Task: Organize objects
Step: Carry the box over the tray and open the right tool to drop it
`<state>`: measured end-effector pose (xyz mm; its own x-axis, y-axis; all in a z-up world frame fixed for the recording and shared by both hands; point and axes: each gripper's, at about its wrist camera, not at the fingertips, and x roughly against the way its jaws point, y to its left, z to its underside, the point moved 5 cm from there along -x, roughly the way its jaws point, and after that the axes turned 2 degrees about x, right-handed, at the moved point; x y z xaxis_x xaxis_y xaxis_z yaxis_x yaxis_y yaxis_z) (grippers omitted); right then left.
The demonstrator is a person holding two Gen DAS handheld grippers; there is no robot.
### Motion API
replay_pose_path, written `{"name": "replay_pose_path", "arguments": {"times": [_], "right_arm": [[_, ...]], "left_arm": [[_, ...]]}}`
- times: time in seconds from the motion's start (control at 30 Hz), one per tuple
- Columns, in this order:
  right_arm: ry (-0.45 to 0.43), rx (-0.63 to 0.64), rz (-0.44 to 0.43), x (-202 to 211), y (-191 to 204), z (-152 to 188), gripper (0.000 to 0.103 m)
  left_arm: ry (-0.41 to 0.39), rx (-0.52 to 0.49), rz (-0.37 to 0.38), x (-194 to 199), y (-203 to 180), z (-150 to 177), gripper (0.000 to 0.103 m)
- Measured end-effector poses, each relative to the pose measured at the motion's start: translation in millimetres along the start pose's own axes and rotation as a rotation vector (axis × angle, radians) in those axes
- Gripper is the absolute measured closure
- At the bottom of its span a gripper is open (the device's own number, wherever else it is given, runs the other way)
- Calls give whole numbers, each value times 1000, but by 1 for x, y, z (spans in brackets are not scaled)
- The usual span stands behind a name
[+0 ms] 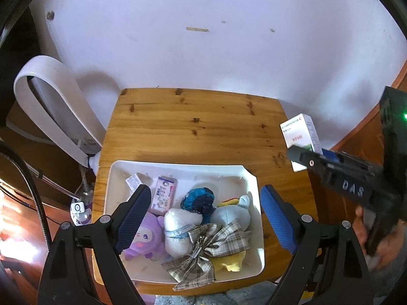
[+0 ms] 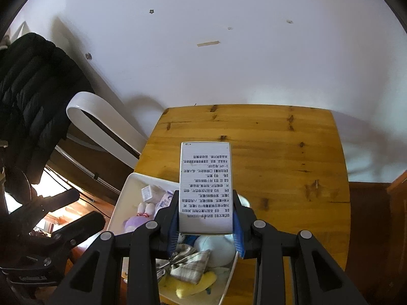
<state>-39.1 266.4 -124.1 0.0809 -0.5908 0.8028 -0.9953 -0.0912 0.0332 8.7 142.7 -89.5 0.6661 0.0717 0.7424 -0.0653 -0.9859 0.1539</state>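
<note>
A white medicine box (image 2: 205,188) with printed text is clamped between the blue pads of my right gripper (image 2: 206,225), held above the wooden table (image 2: 279,152). From the left wrist the same box (image 1: 300,137) shows at the right, above the table's right edge, in my right gripper (image 1: 313,158). My left gripper (image 1: 203,214) hangs open over the white tray (image 1: 254,178), nothing between its fingers. The tray holds a purple plush (image 1: 146,239), a white plush (image 1: 178,228), a plaid bow (image 1: 203,249), a teal ball (image 1: 198,199), a yellow toy (image 1: 229,261) and small boxes (image 1: 162,195).
A white wall stands behind the table. A white curved fan-like appliance (image 1: 56,106) leans at the left, with cables and a plug (image 1: 77,207) below it. A dark padded jacket (image 2: 33,96) hangs at the far left. The table's far half (image 1: 193,122) is bare wood.
</note>
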Motion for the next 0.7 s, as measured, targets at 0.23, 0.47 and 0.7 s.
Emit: {"name": "replay_pose_path", "arguments": {"times": [0.23, 0.47, 0.7], "right_arm": [[57, 20, -28, -10, 17, 12, 68], [97, 74, -19, -15, 34, 26, 67], [113, 76, -38, -13, 39, 32, 50]], "left_arm": [[-31, 5, -40, 11, 5, 3, 13], [-36, 34, -45, 19, 10, 5, 13], [-40, 46, -46, 22, 12, 6, 13]]}}
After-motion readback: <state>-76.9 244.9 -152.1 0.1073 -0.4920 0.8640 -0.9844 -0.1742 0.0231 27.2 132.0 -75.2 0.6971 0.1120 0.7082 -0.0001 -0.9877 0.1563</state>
